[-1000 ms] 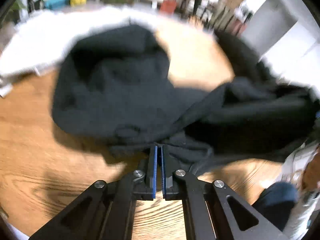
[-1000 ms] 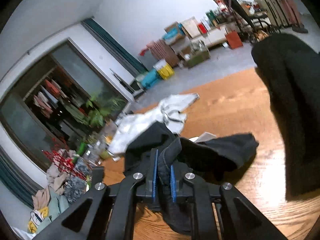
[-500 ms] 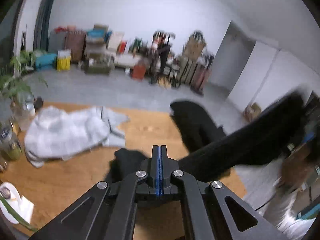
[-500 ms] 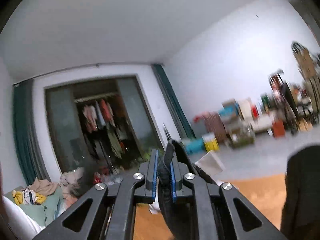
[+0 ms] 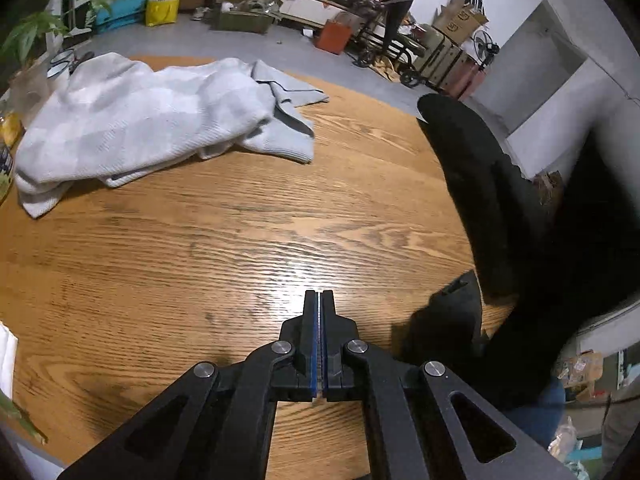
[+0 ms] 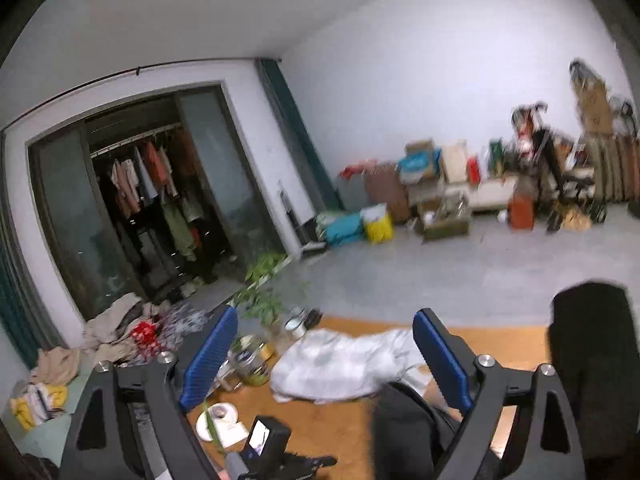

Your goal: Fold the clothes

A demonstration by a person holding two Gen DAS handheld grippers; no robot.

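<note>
We have the black garment [image 5: 492, 200] to the right of our left gripper [image 5: 320, 332], draped over the right side of the wooden table [image 5: 240, 240] and running away from us in a long dark band, one rounded end resting far up on the wood and the rest sagging off the table edge. Our left gripper hangs low over bare wood with its blue pads pressed together and nothing visible between them. Our right gripper [image 6: 324, 344] is raised and tilted toward the room, jaws spread wide and empty – the black cloth shows beneath it and again at the frame's right edge [image 6: 592, 360], so we judge the right hand the nearer one to that garment

The black fabric looks thick, matte and soft, swallowing light so that its folds are hard to read. Across the table, well apart from it, the pale grey garment [image 5: 132, 120] lies crumpled in a loose heap – a fine knitted weave, thin hemmed edges, one flap spread flat. Neither piece lies folded. The oak-grained top is smooth and glossy, so cloth should slide easily
</note>
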